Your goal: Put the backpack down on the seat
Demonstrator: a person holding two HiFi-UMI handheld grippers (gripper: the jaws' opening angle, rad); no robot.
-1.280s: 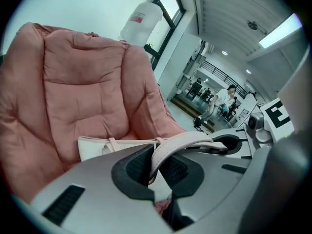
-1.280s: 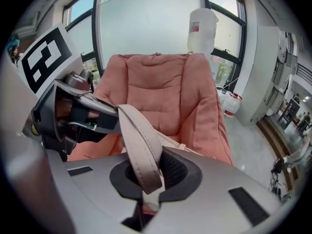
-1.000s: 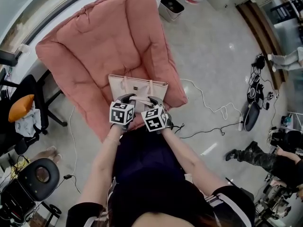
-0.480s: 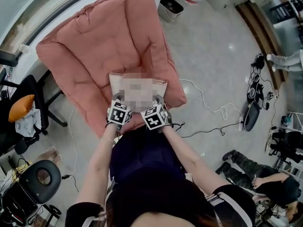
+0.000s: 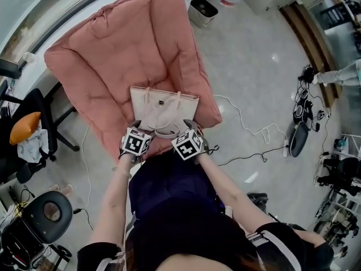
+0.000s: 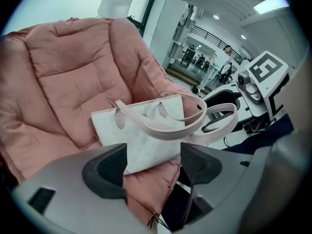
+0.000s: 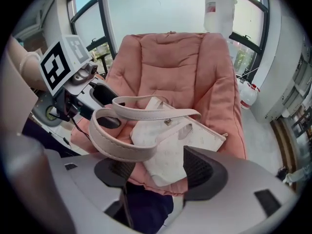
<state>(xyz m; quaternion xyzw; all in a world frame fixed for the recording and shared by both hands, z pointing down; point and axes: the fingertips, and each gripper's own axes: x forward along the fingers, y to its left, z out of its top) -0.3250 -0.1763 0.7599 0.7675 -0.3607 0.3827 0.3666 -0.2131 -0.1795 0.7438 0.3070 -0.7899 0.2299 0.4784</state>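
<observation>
Two hand-held grippers hover at the front edge of a pink padded chair (image 5: 124,44), where the backpack (image 5: 161,109), a cream tote-style bag, rests on the seat (image 5: 104,123). The bag's long side runs across the seat from left to right. It leans back toward the backrest with its open top uppermost and its base near the cushion's front edge. Its two pale handles (image 5: 167,132) flop forward toward the person, arching between bag and grippers.

The left gripper (image 5: 138,130) has just been opening and its fingers (image 6: 105,172) stand spread wide. Only the bag's lower corner and the cushion show beyond the gap, and the handles pass above it. The right gripper (image 5: 189,127) has likewise just been opening, its fingers (image 7: 207,172) spread. One handle loop sags across in front of one finger and appears to lie clear of the pads, though the angle leaves contact hard to rule out.

The person's dark-clad lap (image 5: 169,191) sits just before the seat front. A small bin (image 5: 204,7) stands behind the chair, and a white cable (image 5: 248,127) trails over the grey floor (image 5: 254,61) to the right. A black office chair (image 5: 42,114) carrying an orange object (image 5: 25,127) stands to the left, with a round black stool (image 5: 48,208) nearer the person.
</observation>
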